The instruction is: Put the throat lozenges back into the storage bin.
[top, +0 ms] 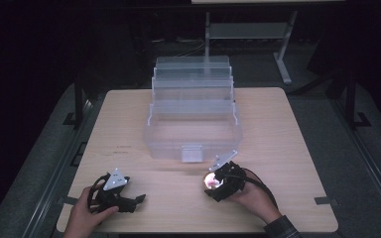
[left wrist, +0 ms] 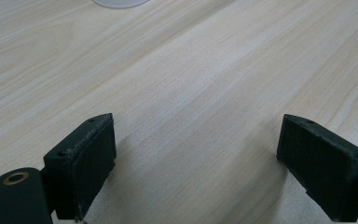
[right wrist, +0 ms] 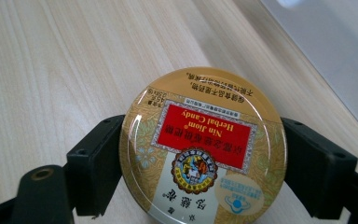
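Box (top: 193, 124) clear, tiers hard to tell apart in high view; tin (right wrist: 203, 149) cut off at bottom edge, just glare spot from above. Right gripper (right wrist: 203, 163) clamped on tin sides, above table (top: 287, 148) near box front. Left gripper (left wrist: 196, 158) wide apart, holding nothing

Each black tool, left (top: 140, 199) and right (top: 209, 182), is topped by a grey three-cornered plate; screw holes are seen in the blocky jaws. A dark sleeve (top: 284, 227) is worn.
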A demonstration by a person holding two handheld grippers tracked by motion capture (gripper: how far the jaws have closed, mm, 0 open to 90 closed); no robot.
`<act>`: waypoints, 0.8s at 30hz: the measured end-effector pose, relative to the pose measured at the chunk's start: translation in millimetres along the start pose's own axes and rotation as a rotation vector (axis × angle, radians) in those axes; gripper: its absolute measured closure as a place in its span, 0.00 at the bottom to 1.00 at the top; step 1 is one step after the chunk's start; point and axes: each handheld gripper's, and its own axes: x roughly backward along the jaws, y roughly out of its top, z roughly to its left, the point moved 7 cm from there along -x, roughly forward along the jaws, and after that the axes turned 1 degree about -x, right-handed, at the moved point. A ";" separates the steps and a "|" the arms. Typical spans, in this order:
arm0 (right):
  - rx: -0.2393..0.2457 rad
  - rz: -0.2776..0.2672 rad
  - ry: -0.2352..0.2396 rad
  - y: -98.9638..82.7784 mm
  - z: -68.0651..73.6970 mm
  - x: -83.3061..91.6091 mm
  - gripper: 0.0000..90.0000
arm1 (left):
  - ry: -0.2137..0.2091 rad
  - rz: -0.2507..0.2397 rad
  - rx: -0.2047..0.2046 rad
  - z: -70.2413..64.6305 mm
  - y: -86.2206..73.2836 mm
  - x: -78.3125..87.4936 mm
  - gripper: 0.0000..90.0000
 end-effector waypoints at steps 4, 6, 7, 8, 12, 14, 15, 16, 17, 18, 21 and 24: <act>-0.013 -0.004 -0.004 -3.1 -2.4 5.1 0.22 | 0.000 0.000 0.000 0.0 0.0 0.0 0.12; -0.021 -0.007 -0.006 -4.7 -3.8 7.8 0.22 | 0.000 0.000 0.000 0.0 0.0 0.0 0.12; -0.022 -0.009 -0.010 -5.4 -4.8 8.7 0.22 | 0.000 0.000 0.000 0.0 0.0 0.0 0.12; -0.024 -0.008 -0.012 -6.1 -5.4 9.4 0.22 | 0.000 0.000 0.000 0.0 0.0 0.0 0.12; -0.033 -0.012 -0.017 -8.8 -7.9 13.0 0.22 | 0.000 0.000 0.000 0.0 0.0 0.0 0.12; -0.035 -0.011 -0.016 -10.3 -8.7 14.4 0.22 | 0.000 0.000 0.000 0.0 0.0 0.0 0.12; -0.041 -0.013 -0.019 -11.0 -9.3 15.3 0.22 | 0.000 0.000 0.001 0.0 0.0 0.0 0.12; -0.040 -0.011 -0.019 -12.0 -10.3 16.2 0.22 | 0.000 0.000 0.000 0.0 0.0 0.0 0.12; -0.046 -0.010 -0.024 -13.9 -12.0 18.1 0.22 | 0.000 0.000 0.000 0.0 0.0 0.0 0.12; -0.052 -0.011 -0.027 -14.4 -12.6 18.8 0.22 | 0.000 0.000 0.000 0.0 0.0 0.0 0.12; -0.058 -0.014 -0.033 -16.7 -15.4 21.2 0.22 | 0.000 0.000 0.000 0.0 0.0 0.0 0.12; -0.065 -0.014 -0.039 -19.6 -18.4 24.5 0.22 | 0.000 0.000 0.000 0.0 0.0 0.0 0.12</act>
